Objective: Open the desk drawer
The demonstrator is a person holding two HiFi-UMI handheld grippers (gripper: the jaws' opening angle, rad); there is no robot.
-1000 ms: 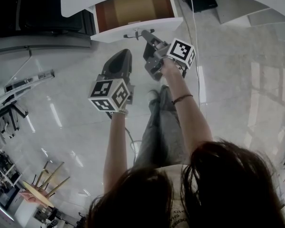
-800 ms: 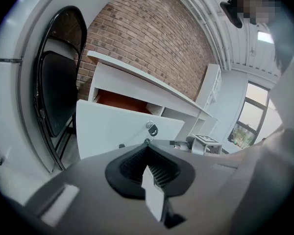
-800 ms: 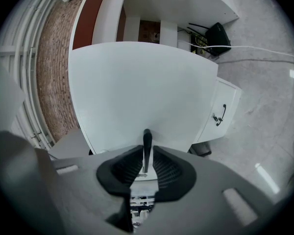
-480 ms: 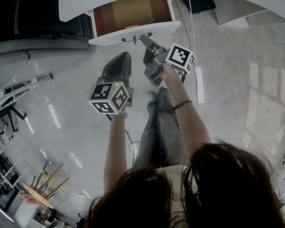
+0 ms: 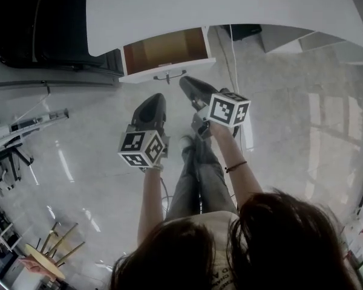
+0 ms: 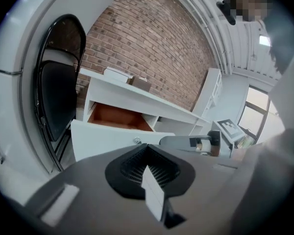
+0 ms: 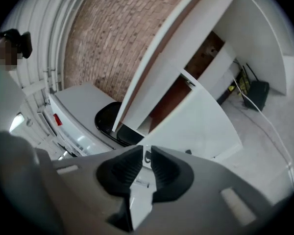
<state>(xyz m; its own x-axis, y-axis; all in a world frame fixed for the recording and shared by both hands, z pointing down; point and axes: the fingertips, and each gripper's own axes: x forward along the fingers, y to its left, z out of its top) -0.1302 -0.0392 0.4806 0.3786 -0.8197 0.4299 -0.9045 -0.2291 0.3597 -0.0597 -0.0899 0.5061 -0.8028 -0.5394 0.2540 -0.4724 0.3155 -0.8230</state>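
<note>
Drawer (image 5: pixel 164 48) pulled out from under the white bench (image 5: pixel 230 8), brown inside showing, its front panel facing the person and a dark handle (image 5: pixel 169 76) on it. Right hand-held gripper (image 5: pixel 184 80) sits just off the handle's right end, jaws released with a narrow gap and nothing held, the handle visible beyond that gap in the right gripper view. Left hand-held gripper (image 5: pixel 153 97) is lower and further from the drawer, over the floor (image 5: pixel 78 132), clenched on nothing.

Office-like room: white desk (image 5: pixel 230 11), brick wall (image 6: pixel 152 48), chair (image 6: pixel 59 97)
</note>
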